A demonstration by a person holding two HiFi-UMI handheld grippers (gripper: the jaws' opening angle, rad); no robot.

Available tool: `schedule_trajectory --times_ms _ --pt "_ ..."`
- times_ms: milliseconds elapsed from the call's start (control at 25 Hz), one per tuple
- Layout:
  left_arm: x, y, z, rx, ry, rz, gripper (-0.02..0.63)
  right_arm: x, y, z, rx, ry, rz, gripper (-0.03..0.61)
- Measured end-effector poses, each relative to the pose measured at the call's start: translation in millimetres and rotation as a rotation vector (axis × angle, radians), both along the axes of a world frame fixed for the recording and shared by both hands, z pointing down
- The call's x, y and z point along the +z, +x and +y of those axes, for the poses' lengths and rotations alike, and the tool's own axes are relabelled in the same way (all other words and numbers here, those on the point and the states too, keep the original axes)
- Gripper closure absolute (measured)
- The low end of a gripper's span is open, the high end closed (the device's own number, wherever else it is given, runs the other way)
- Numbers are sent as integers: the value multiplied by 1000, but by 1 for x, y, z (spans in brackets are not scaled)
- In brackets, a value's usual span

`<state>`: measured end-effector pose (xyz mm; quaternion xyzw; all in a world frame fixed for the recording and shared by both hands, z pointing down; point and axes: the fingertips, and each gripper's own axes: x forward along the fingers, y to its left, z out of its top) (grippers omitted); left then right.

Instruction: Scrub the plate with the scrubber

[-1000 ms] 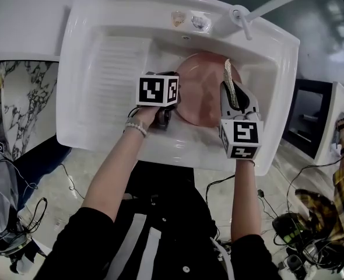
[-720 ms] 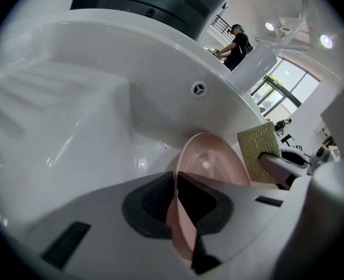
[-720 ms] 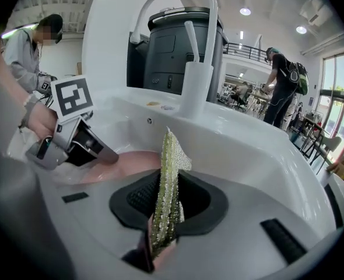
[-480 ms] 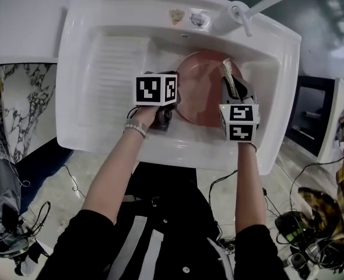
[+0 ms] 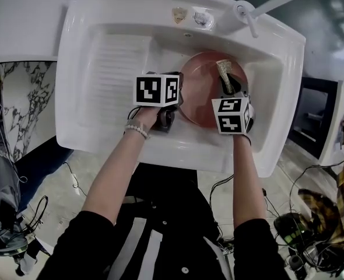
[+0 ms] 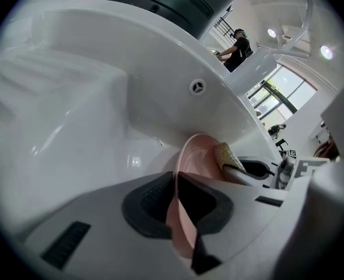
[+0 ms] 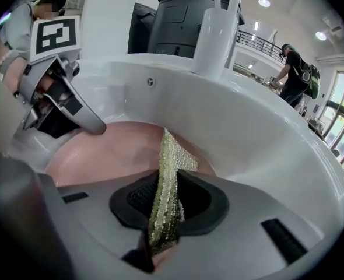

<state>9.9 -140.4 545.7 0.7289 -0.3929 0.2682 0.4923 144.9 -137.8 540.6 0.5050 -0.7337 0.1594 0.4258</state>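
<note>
Since a second ago the right tool point(image 5: 227, 87) has come down and in from the sink's near right side. Its marker cube now sits over the near right rim of the plate point(image 5: 200, 101), and the scrubber point(image 5: 223, 70) has moved from the plate's right edge to its far right part. The left tool point(image 5: 175, 105) has stayed put at the plate's left rim, and the plate is still in the basin of the sink point(image 5: 102, 136).

The head view hides both sets of jaws behind the cubes. The left gripper view shows the left tool point(image 6: 181, 214) clamped on the plate point(image 6: 189, 156), the thin pink rim pinched between the dark pads and seen nearly edge-on. Beyond it the scrubber point(image 6: 227, 156) lies against the plate's inner face, with the right tool point(image 6: 259, 168) behind it. The right gripper view shows the right tool point(image 7: 166, 209) closed on the scrubber point(image 7: 172, 162), a glittery green-gold strip standing up between the pads. It also shows the left tool point(image 7: 96, 127) at the plate's point(image 7: 108, 150) far left rim. Only this view shows the tap point(image 7: 218, 34) rising from the sink's point(image 7: 248, 139) back ledge.

The plate lies just ahead of and below the right tool. The scrubber's free end reaches the plate's far side, close to the sink wall. The left tool holds the opposite rim.
</note>
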Motion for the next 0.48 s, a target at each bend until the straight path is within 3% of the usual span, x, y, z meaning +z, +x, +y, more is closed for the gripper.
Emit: schedule_trajectory --times_ms 240,480 --pt "-4 2 0 4 14 -1 592 4 -15 -9 -67 13 31 500" --pt "-6 3 0 -15 6 33 592 7 -38 -8 -331 52 135 500"
